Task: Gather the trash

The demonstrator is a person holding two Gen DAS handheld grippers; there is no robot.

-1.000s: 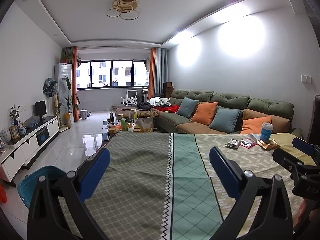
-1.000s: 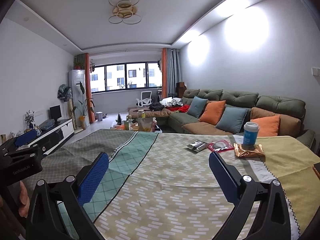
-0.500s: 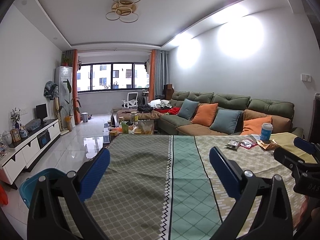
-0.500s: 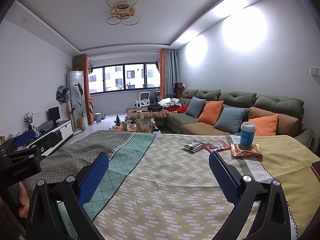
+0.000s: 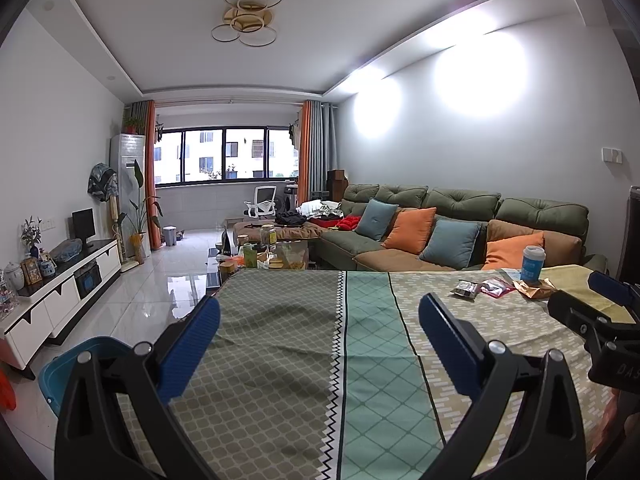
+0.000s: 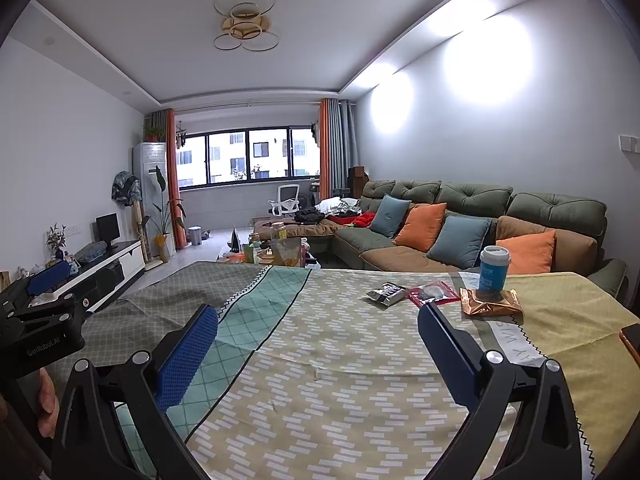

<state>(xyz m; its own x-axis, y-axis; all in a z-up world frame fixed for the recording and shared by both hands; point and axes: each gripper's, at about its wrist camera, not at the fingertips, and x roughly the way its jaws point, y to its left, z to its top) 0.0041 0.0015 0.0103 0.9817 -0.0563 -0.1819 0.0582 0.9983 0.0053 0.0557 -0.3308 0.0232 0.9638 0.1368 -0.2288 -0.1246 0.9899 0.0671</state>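
Trash lies at the far right of the cloth-covered table (image 6: 320, 360): a black-and-silver wrapper (image 6: 386, 293), a red packet (image 6: 433, 293), a crumpled gold wrapper (image 6: 491, 302) and a blue paper cup (image 6: 494, 269) standing on it. The same group shows in the left wrist view: wrapper (image 5: 465, 289), red packet (image 5: 496, 287), gold wrapper (image 5: 534, 289), cup (image 5: 532, 264). My right gripper (image 6: 318, 350) is open and empty, short of the trash. My left gripper (image 5: 319, 338) is open and empty over the table's left part.
A blue bin (image 5: 66, 366) stands on the floor left of the table. A green sofa (image 6: 480, 224) with cushions lines the right wall. A cluttered coffee table (image 5: 264, 256) sits beyond the table. A white TV cabinet (image 5: 60, 292) runs along the left wall.
Both grippers have drifted slightly; the trash sits a little lower and nearer in the right wrist view. Both grippers stay open and empty.
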